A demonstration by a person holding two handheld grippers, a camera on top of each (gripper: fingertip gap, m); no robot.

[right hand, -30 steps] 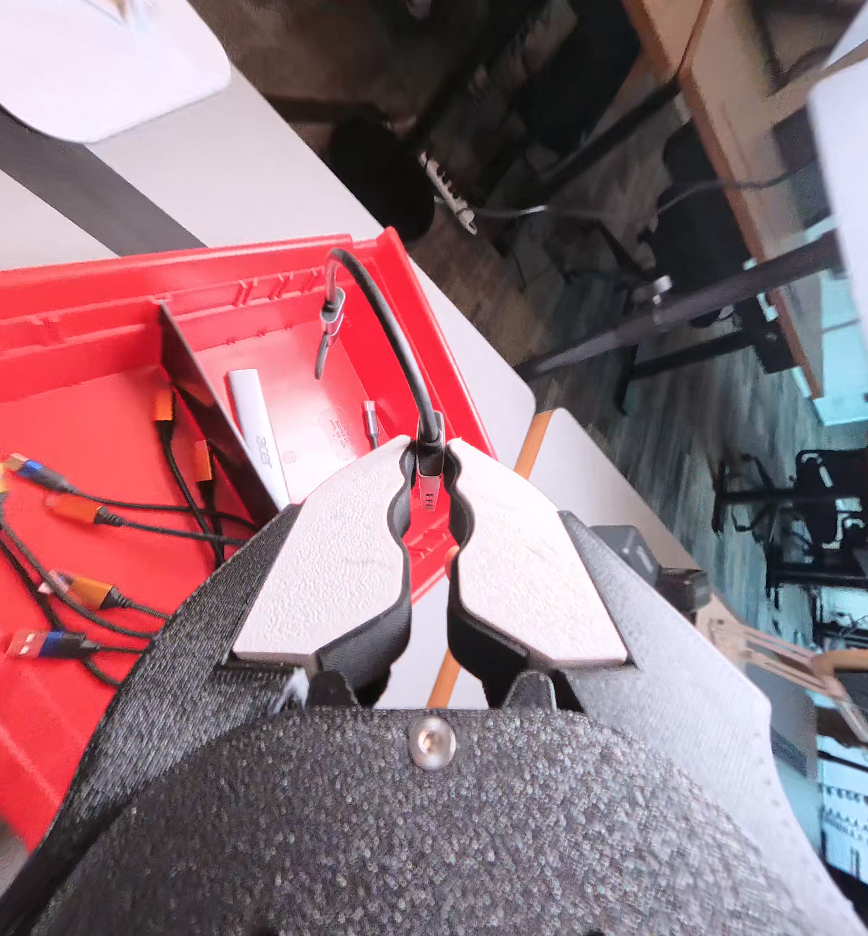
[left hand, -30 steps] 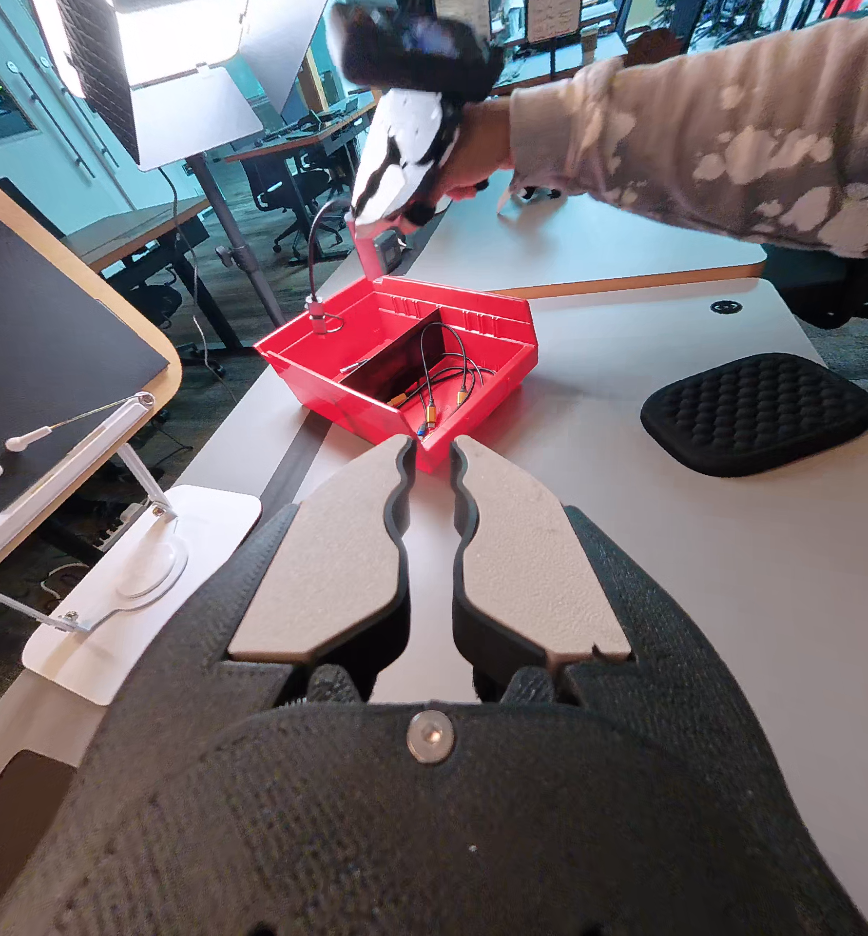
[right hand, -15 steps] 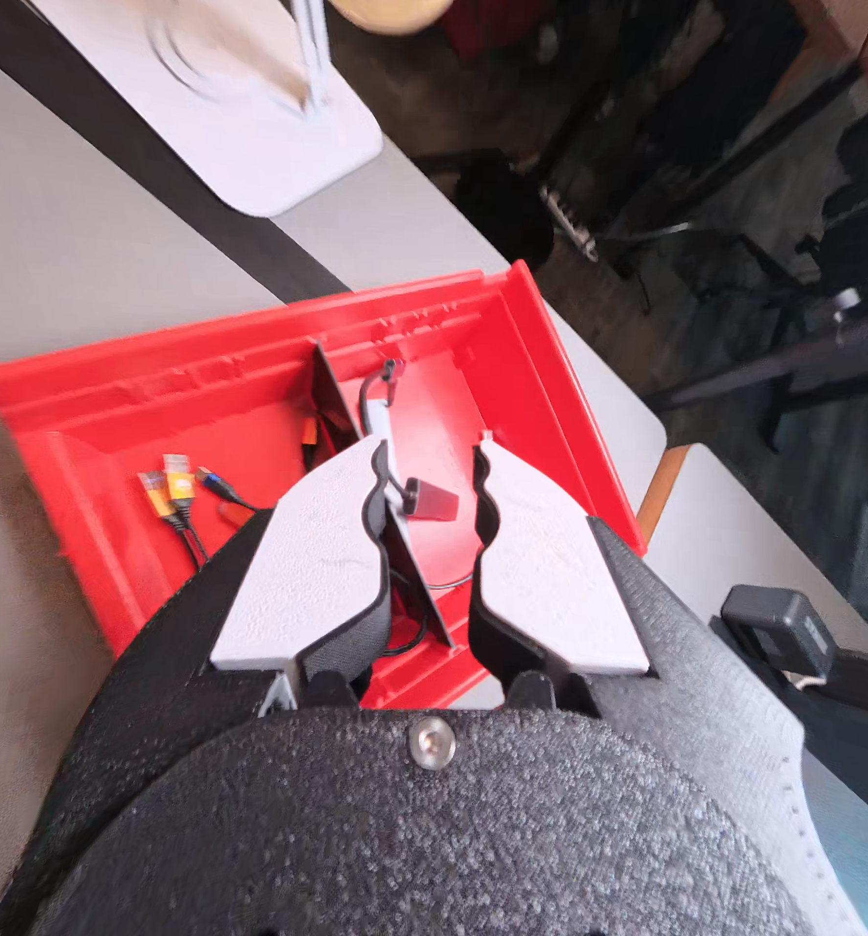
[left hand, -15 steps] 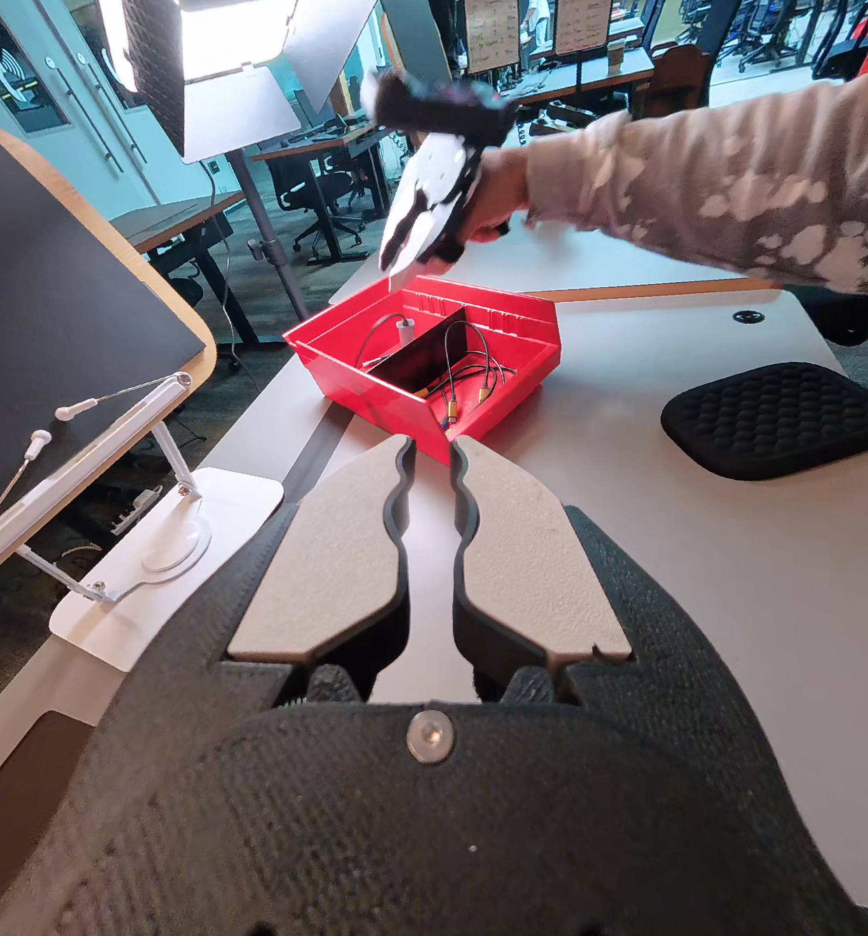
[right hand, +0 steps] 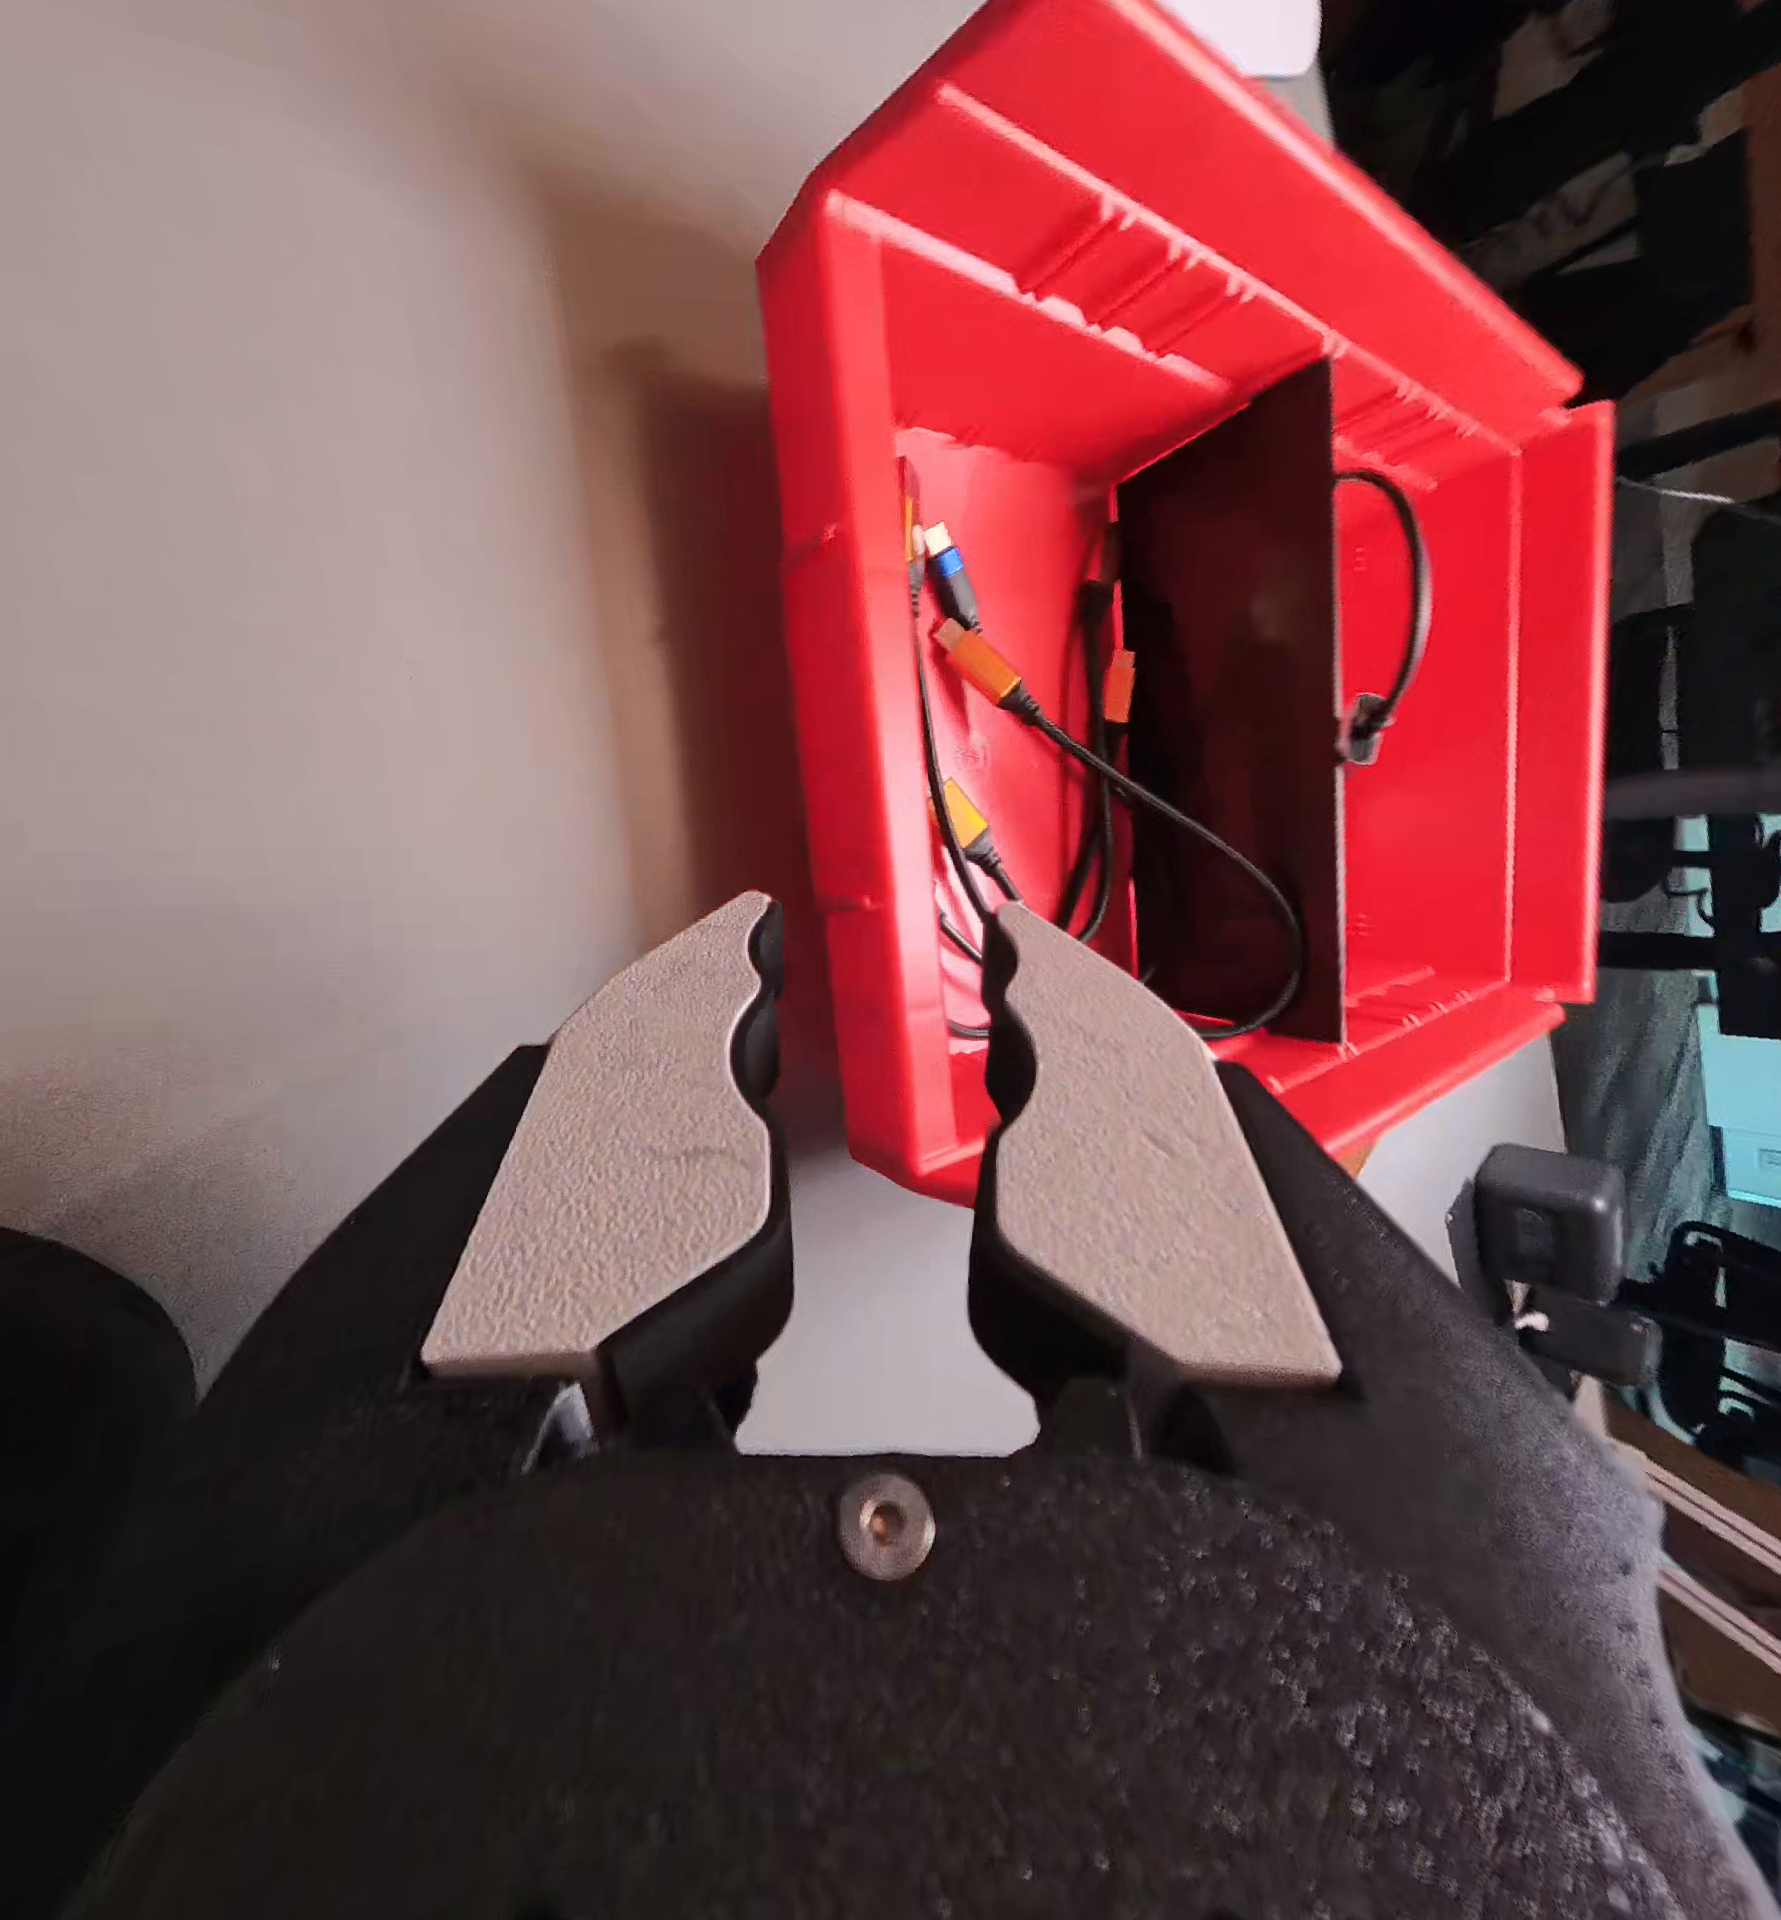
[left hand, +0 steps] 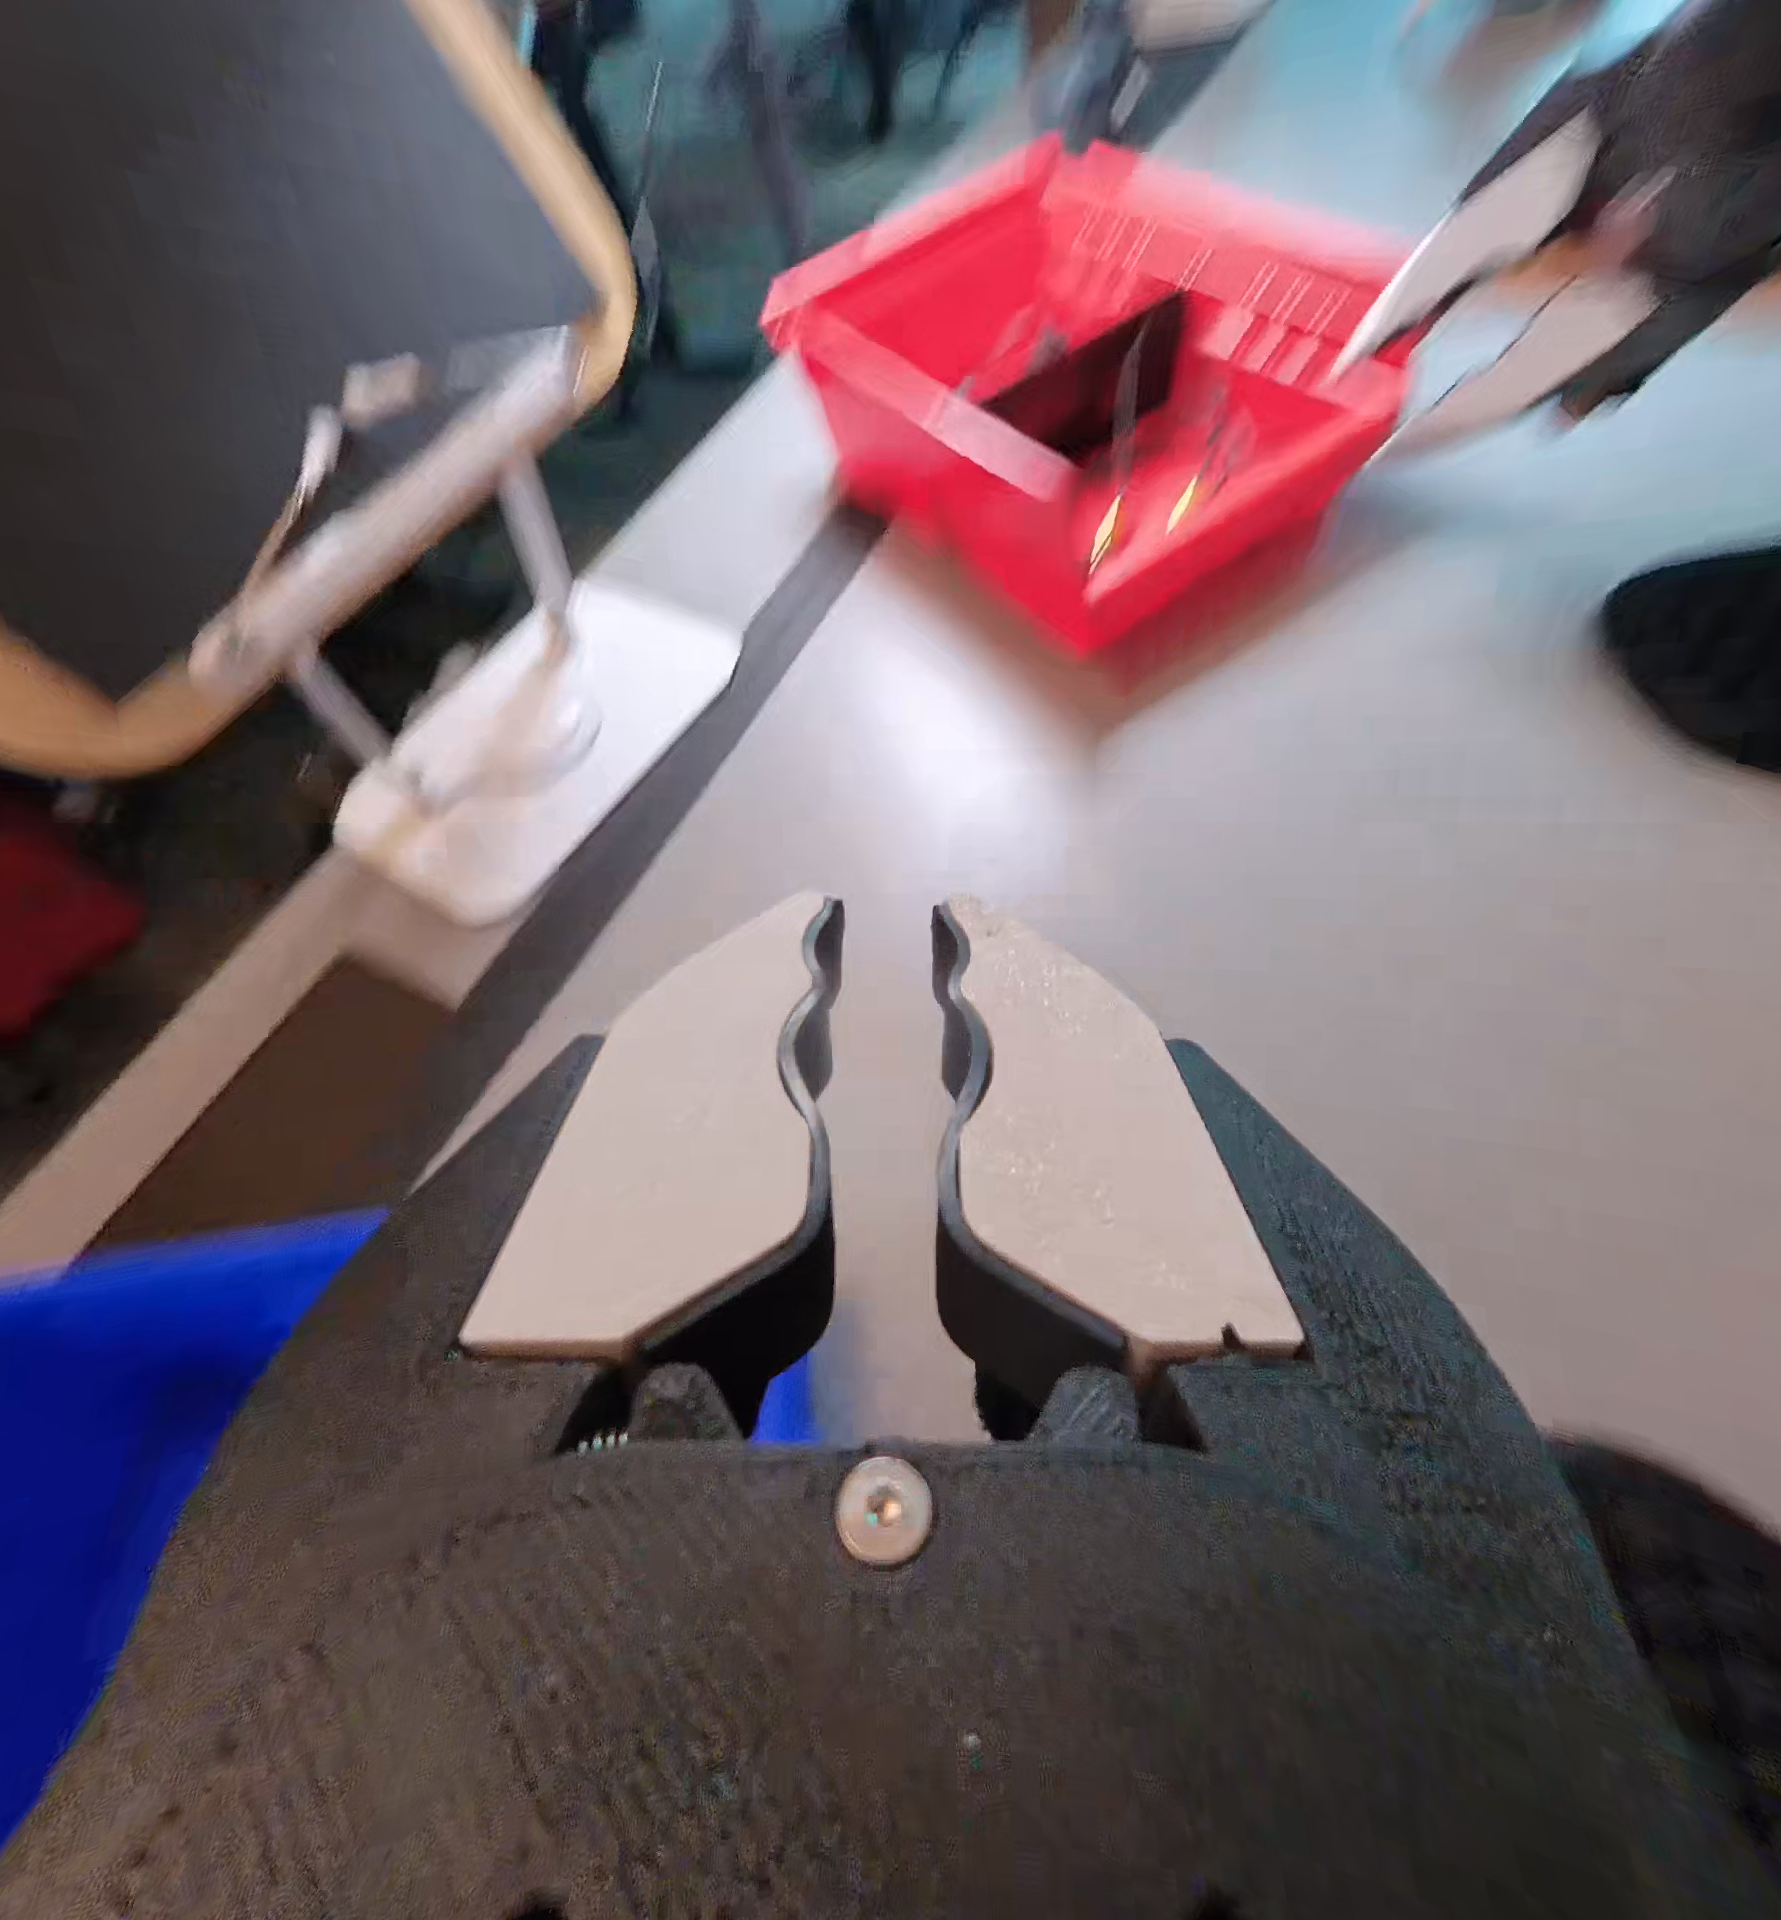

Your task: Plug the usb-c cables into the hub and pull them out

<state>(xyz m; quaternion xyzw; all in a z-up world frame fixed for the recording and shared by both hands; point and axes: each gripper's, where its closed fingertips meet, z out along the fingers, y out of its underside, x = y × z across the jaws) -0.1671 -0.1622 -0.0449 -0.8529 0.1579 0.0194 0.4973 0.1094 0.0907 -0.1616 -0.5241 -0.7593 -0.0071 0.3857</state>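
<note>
A red bin (right hand: 834, 623) stands on the grey table, split by a black divider (right hand: 1229, 675). Several black cables with orange and blue plugs (right hand: 979, 655) lie in its near compartment. One black cable (right hand: 1411, 582) lies in the far compartment. I cannot see the hub. My right gripper (right hand: 886, 914) is open and empty, with its tips at the bin's near wall. My left gripper (left hand: 886, 909) is nearly shut with a narrow gap and holds nothing, low over the table and well short of the bin (left hand: 1073, 416). The right gripper shows blurred beside the bin in the left wrist view (left hand: 1369, 400).
A black textured mat (left hand: 1748, 665) lies right of the bin and also shows in the right wrist view (right hand: 24, 1403). A white stand base (left hand: 533, 748) and a dark tilted board (left hand: 242, 260) are on the left. A blue bin (left hand: 86, 1455) is under my left gripper. My right fingertips sit around 40 cm from my left ones.
My right gripper let go of the black cable, which now lies in the far compartment, and drew back to the bin's near wall. My left gripper swung back and down; the blue bin came into view.
</note>
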